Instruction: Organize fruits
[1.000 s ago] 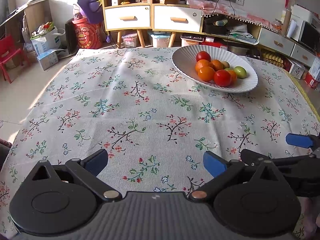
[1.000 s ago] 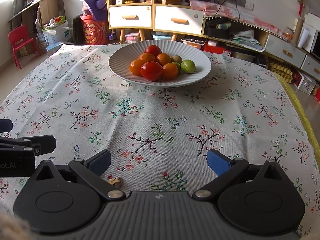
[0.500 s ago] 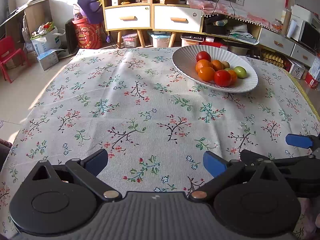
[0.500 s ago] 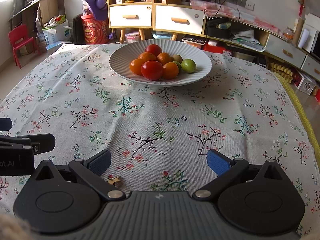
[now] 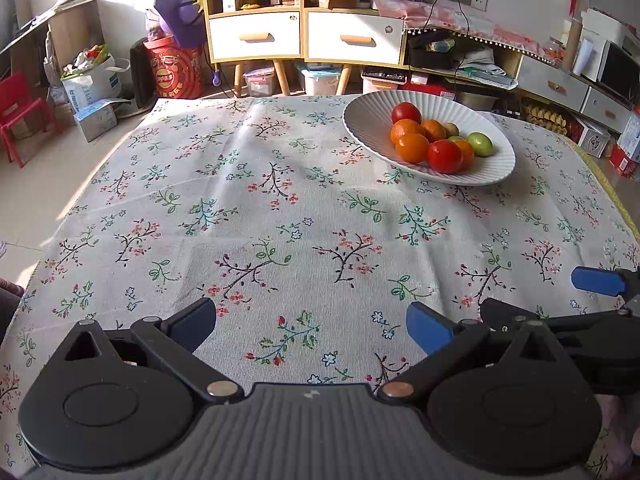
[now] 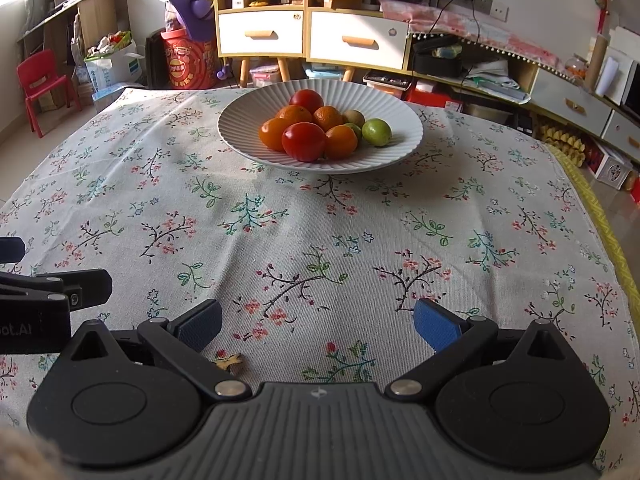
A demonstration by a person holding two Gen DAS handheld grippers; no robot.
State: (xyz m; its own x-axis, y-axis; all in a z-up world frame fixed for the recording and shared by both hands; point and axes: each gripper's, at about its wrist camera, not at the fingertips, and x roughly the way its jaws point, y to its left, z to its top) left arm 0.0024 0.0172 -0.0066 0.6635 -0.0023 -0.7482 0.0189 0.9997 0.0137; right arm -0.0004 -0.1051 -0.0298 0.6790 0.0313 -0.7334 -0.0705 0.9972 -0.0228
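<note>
A white ribbed plate (image 6: pixel 248 108) stands at the far middle of the table and holds red tomatoes (image 6: pixel 303 141), oranges (image 6: pixel 273 133), a green lime (image 6: pixel 378 131) and a brownish kiwi (image 6: pixel 354 117). The plate also shows in the left wrist view (image 5: pixel 368 114), at the far right. My left gripper (image 5: pixel 310 322) is open and empty, low over the near edge of the table. My right gripper (image 6: pixel 317 324) is open and empty beside it, also near the front edge. Both are far from the plate.
A floral tablecloth (image 6: pixel 160 200) covers the table. A small tan scrap (image 6: pixel 229 360) lies by my right gripper's left finger. Behind the table are a drawer cabinet (image 6: pixel 308 36), a red chair (image 6: pixel 40 84) and boxes on the floor.
</note>
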